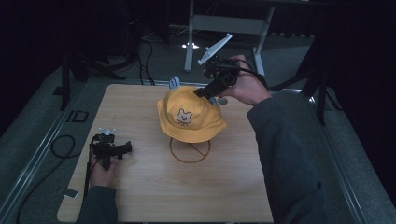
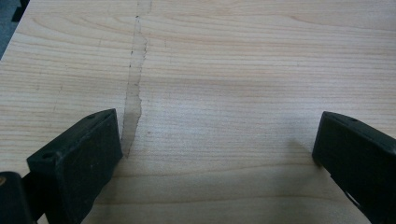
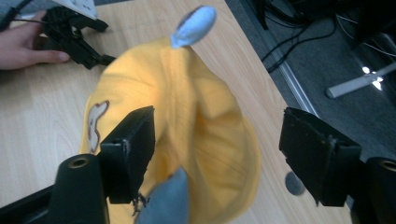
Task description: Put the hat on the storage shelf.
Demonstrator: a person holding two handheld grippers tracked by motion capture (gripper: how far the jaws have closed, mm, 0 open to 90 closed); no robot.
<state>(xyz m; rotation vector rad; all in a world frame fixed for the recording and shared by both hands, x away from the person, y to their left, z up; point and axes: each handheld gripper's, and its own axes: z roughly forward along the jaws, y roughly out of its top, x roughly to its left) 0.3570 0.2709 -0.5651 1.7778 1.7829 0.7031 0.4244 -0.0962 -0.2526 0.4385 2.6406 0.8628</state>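
Yellow hat at frame centre on stand; right claw spread above it; left claw spread, lower left on desk.

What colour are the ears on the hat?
Light blue ears on the yellow hat; the right gripper view shows them best.

A light wooden bench with rounded corners stands on a grey carpeted floor; a pale streak runs across its grain. Beyond its far edge a grey metal table frame rises, a bright glint of light at its foot. Black cables snake over the floor by the far left corner. The surrounding room lies in darkness.
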